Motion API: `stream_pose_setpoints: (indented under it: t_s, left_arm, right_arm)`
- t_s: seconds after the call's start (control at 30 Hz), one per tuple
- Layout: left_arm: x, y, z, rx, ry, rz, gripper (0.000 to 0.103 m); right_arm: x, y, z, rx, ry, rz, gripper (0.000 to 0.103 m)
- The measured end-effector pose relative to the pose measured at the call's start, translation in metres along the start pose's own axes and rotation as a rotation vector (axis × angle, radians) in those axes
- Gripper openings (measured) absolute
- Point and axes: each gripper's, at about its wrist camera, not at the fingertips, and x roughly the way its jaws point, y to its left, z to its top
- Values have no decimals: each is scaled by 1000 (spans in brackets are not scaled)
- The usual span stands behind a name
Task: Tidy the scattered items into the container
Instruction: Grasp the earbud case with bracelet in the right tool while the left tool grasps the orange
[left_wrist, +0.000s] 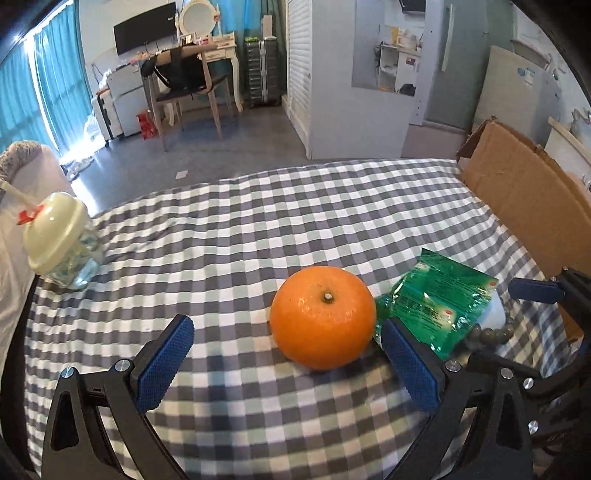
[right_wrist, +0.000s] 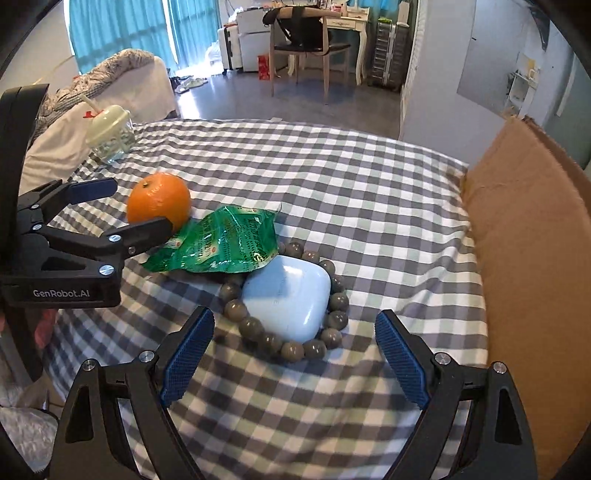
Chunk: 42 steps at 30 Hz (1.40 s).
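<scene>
My left gripper (left_wrist: 286, 363), marked "GenRobot.AI", spreads its fingers beside the round orange fruit (left_wrist: 323, 317); my right gripper (right_wrist: 295, 363) gapes before the pale-blue plastic case (right_wrist: 286, 297).

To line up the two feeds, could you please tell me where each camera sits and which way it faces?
Left wrist: on the left gripper, looking forward over the checked table at the orange; its open fingers show.
Right wrist: on the right gripper, facing the blue case inside the bead bracelet; its open fingers and the left gripper show.
Shared: orange, green packet, cardboard box.
</scene>
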Motion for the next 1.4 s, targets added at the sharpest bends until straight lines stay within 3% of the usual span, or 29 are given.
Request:
stream_pose_setpoints:
  t_s: [0.2, 0.3, 0.37, 0.4, 0.47, 0.67, 0.7, 0.73, 0.77, 1.1, 1.4]
  left_arm:
    - [12, 3, 3, -21, 26, -44, 103]
    - [13, 10, 3, -53, 46, -97, 82]
    - [9, 11, 3, -57, 44, -131, 69]
    - [7, 10, 3, -54, 44, -145, 59]
    - [5, 8, 4, -45, 55, -142, 59]
    - [-1, 6, 3, -53, 60, -142, 59]
    - [-2, 6, 3, -56, 62, -143, 59]
    - [-4, 7, 3, -58, 62, -141, 59]
    - [-6, 8, 3, -58, 59, -140, 59]
    - [-22, 18, 3, -68, 33, -132, 59]
    - [-33, 19, 8, -71, 3, -173, 59]
  right_arm:
    - [4, -2, 5, -7, -16, -6, 88]
    - [6, -5, 6, -5, -16, 5, 85]
    - [6, -4, 6, -1, -11, 29, 64]
    - [5, -5, 6, 6, -8, 33, 62]
    - [3, -5, 5, 7, -7, 30, 46]
    - [-10, -7, 2, 23, -37, 60, 44]
    - [-12, -7, 2, 22, -44, 64, 41]
    - [-14, -6, 2, 20, -50, 68, 29]
    - [-15, -4, 3, 17, -54, 68, 26]
    - [-33, -2, 3, 3, -71, 119, 22]
    - [-71, 4, 8, -11, -172, 138, 21]
